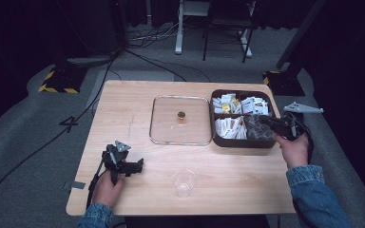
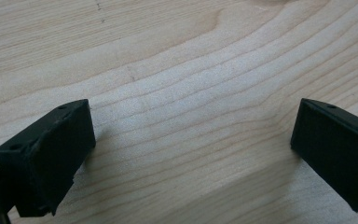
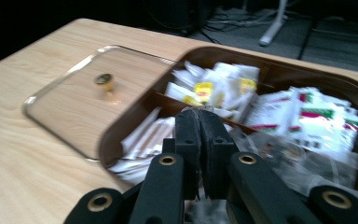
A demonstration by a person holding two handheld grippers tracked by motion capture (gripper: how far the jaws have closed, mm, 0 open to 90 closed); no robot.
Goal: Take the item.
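A dark brown compartment box (image 1: 241,142) stands at the table's right side, filled with sachets and packets. My right gripper (image 1: 262,118) hovers over its near right compartment, which holds clear-wrapped items (image 1: 259,130). In the right gripper view the box (image 3: 279,65) lies just beyond my right gripper (image 3: 203,114), whose jaws are pressed together; whether a thin packet is pinched between them I cannot tell. My left gripper (image 1: 137,166) rests low at the table's near left. In its own view my left gripper (image 2: 193,135) stands wide open over bare wood.
A clear lid (image 1: 161,118) with a small gold knob (image 1: 181,115) lies flat just left of the box. A clear plastic cup (image 1: 184,183) stands near the table's front edge, between my hands. Cables and stand legs sit on the floor beyond the table.
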